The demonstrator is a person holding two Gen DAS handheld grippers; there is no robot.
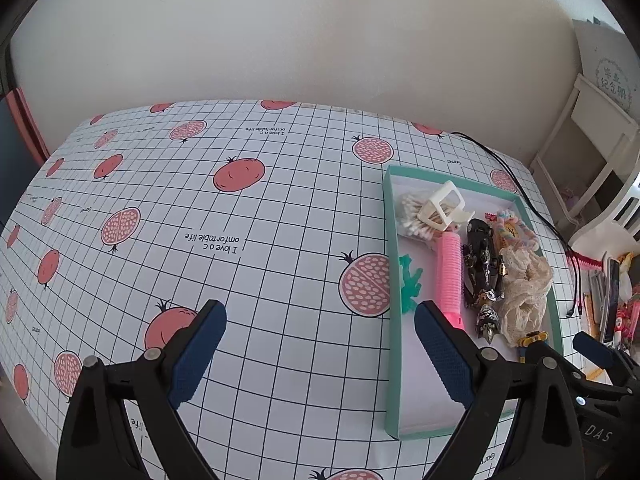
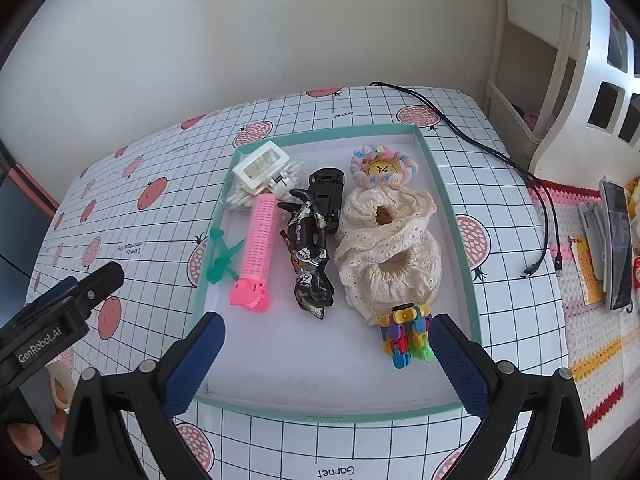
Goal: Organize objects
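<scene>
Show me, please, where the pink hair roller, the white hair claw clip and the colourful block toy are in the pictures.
pink hair roller (image 2: 262,236): right wrist view, middle of its ribbed barrel.
white hair claw clip (image 2: 262,168): right wrist view, on its rectangular frame.
colourful block toy (image 2: 406,336): right wrist view, centre of the block cluster.

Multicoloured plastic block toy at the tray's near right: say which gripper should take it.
Right. The open right gripper has the multicoloured plastic block toy just inside its right finger, in the teal-rimmed tray. The open left gripper mostly overhangs bare tablecloth.
</scene>
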